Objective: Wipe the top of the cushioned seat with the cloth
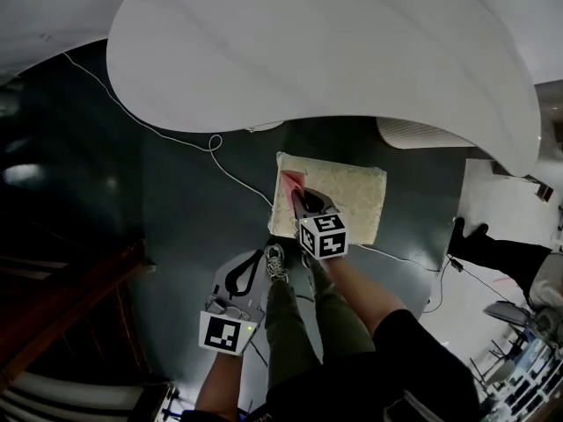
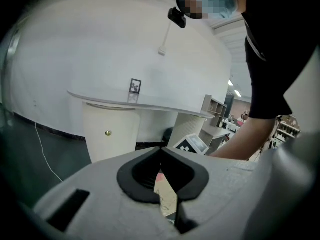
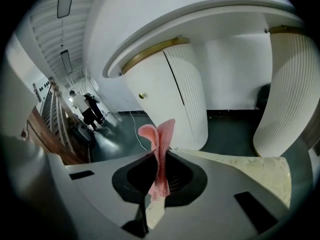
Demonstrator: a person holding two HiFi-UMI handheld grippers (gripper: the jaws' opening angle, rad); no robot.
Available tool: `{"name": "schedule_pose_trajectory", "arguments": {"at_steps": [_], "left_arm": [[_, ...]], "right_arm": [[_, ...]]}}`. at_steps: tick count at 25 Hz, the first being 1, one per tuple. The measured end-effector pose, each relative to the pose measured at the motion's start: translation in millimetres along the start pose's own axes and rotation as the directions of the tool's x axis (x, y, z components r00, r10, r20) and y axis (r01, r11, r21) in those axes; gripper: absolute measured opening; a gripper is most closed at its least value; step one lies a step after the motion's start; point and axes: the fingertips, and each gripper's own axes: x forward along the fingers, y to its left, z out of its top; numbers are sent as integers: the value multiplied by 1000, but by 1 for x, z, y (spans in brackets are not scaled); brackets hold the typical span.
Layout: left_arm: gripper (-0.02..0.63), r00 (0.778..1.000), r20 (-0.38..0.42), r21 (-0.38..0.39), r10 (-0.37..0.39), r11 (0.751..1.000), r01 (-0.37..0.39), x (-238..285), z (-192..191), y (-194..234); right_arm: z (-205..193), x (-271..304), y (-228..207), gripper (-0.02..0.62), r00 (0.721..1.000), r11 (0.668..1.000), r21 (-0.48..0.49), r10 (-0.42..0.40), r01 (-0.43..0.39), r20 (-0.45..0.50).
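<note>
The cream patterned cushioned seat (image 1: pixel 345 193) stands on the dark floor under the white table. My right gripper (image 1: pixel 306 202) is over the seat's left part, shut on the pink cloth (image 1: pixel 291 183). In the right gripper view the pink cloth (image 3: pixel 159 149) sticks up folded between the closed jaws, with the cushioned seat (image 3: pixel 260 173) beyond them to the right. My left gripper (image 1: pixel 239 280) hangs over the floor to the left of the seat, shut and holding nothing. The left gripper view shows its jaws closed, a sliver of the seat (image 2: pixel 166 194) visible below them.
A large white curved table (image 1: pixel 334 51) overhangs the seat. A white cable (image 1: pixel 189 141) runs across the dark floor. White ribbed pedestals (image 3: pixel 187 99) stand behind the seat. My legs and a shoe (image 1: pixel 275 260) are beside the seat. Two people (image 3: pixel 85 106) stand far off.
</note>
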Motion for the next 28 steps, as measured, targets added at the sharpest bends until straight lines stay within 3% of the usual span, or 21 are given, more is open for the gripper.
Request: {"name": "schedule_pose_trajectory", "arguments": {"at_steps": [8,15,22,28], "left_arm": [[17,998,-30,-58,56,997,-58,0,-25,7],[17,997,-66,-88,47,995,-52,13,-37,2],[17,998,-69,-81,15,996,-20,22,-31,-4],[17,996,-87,-42,-36,999,32,31,-26,-18]], "right_arm": [[-17,61,-17,26,995,992,111,-51,60,-82],[-34,92,-37,26,984,990,85,-98,112,-150],[-42,78,-65,26,970,982,52,-168,180,-174],[-52,33,-118,26,949,956,84,-262,280,-177]]}}
